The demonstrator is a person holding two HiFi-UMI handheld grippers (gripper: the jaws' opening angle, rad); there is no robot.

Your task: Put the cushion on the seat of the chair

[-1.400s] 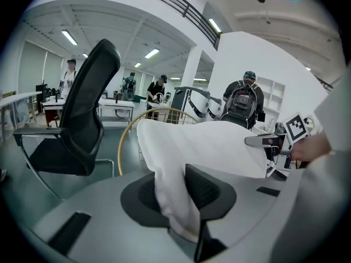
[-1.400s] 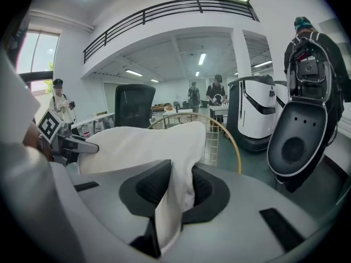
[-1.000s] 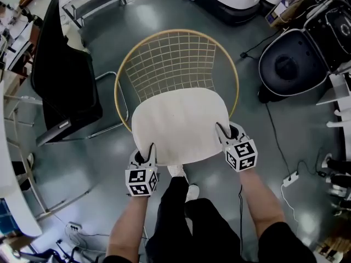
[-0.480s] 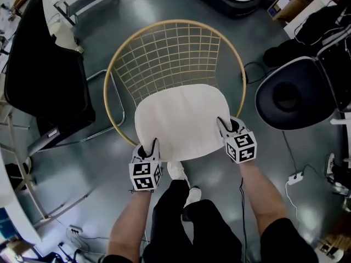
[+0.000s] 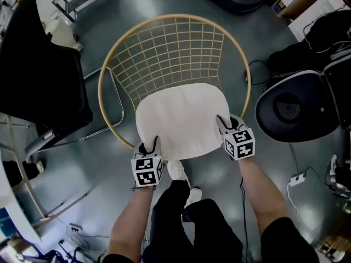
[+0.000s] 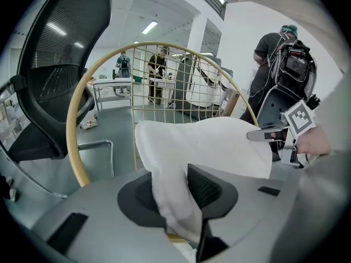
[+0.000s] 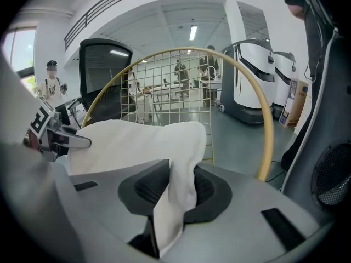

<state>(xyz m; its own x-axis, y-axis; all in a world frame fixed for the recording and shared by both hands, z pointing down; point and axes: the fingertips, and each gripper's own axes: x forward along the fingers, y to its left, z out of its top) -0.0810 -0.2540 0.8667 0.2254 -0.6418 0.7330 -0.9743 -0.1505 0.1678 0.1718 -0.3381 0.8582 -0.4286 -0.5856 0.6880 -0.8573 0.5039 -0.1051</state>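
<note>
A white cushion (image 5: 181, 119) lies over the front of the seat of a round gold wire chair (image 5: 111, 63). My left gripper (image 5: 149, 144) pinches the cushion's near-left corner; the fabric (image 6: 170, 193) sits between its dark pads while its jaws are opening. My right gripper (image 5: 224, 126) pinches the near-right corner, with cloth (image 7: 176, 190) hanging between its pads, and its jaws are opening too. The chair's mesh back (image 5: 164, 48) stands beyond the cushion. Each gripper shows in the other's view: the right gripper (image 6: 263, 136) and the left gripper (image 7: 71, 141).
A black office chair (image 5: 44, 81) stands close on the left. A dark round-shelled machine (image 5: 296, 108) stands on the right, with a cable and power strip (image 5: 296, 178) on the floor. The person's legs and a white shoe (image 5: 176, 170) are just before the seat. People stand far off.
Both grippers have sunk with the cushion, which now rests lower on the chair's seat. The corners stay pinched in both.
</note>
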